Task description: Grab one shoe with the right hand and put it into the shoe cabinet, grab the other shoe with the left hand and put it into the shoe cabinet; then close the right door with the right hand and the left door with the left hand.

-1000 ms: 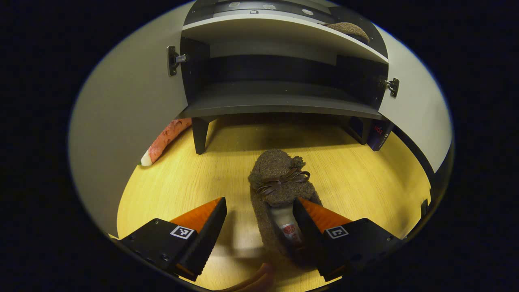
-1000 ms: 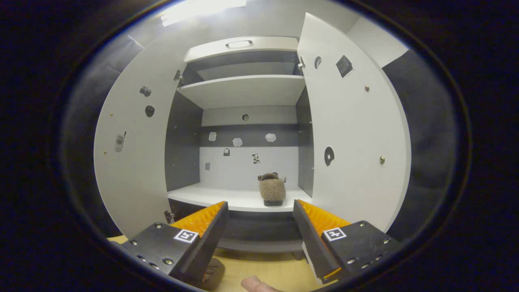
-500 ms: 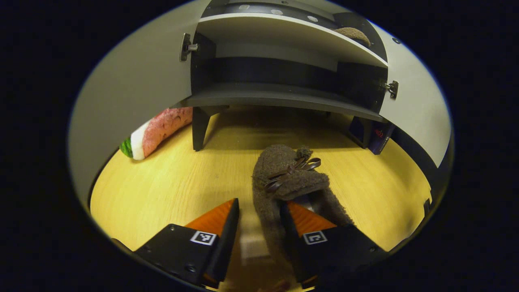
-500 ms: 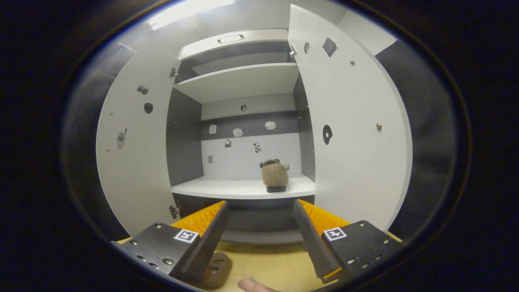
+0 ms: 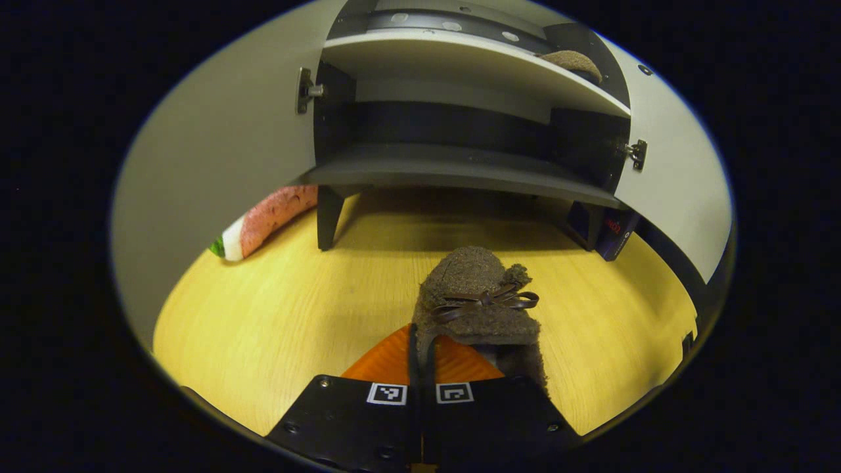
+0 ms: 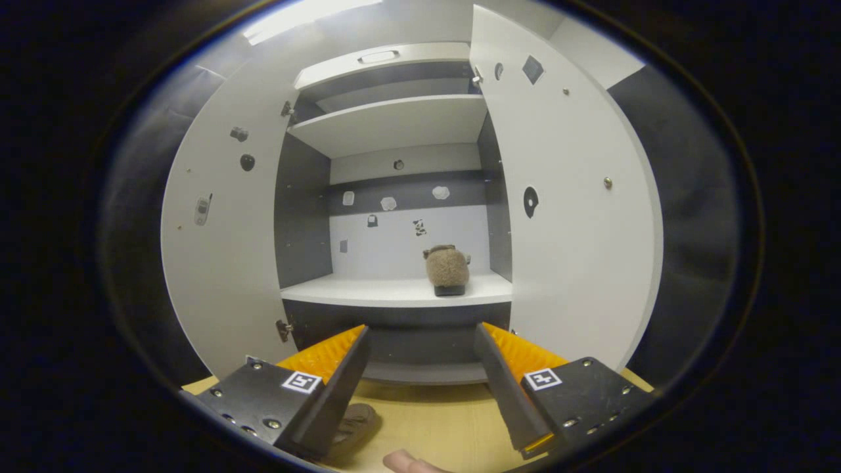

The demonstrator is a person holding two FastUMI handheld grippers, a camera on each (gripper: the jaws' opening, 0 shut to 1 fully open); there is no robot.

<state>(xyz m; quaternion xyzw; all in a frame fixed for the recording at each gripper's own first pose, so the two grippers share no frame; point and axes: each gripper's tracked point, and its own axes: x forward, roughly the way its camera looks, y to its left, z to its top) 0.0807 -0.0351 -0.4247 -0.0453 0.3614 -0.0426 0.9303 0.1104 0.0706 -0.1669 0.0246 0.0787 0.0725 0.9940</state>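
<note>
Left tongs (image 5: 420,355) clenched on the heel rim of a brown shoe (image 5: 478,297) on the floor, its toe pointing toward the shoe cabinet (image 5: 460,167) directly ahead. Right tongs (image 6: 420,368) hang released.

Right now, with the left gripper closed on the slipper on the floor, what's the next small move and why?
Probably lift the slipper straight up off the wooden floor. The left gripper has its fingers pinched on the slipper's edge, and the white shelf where the other slipper already sits is higher up, so it needs height before going forward into the cabinet.
</note>
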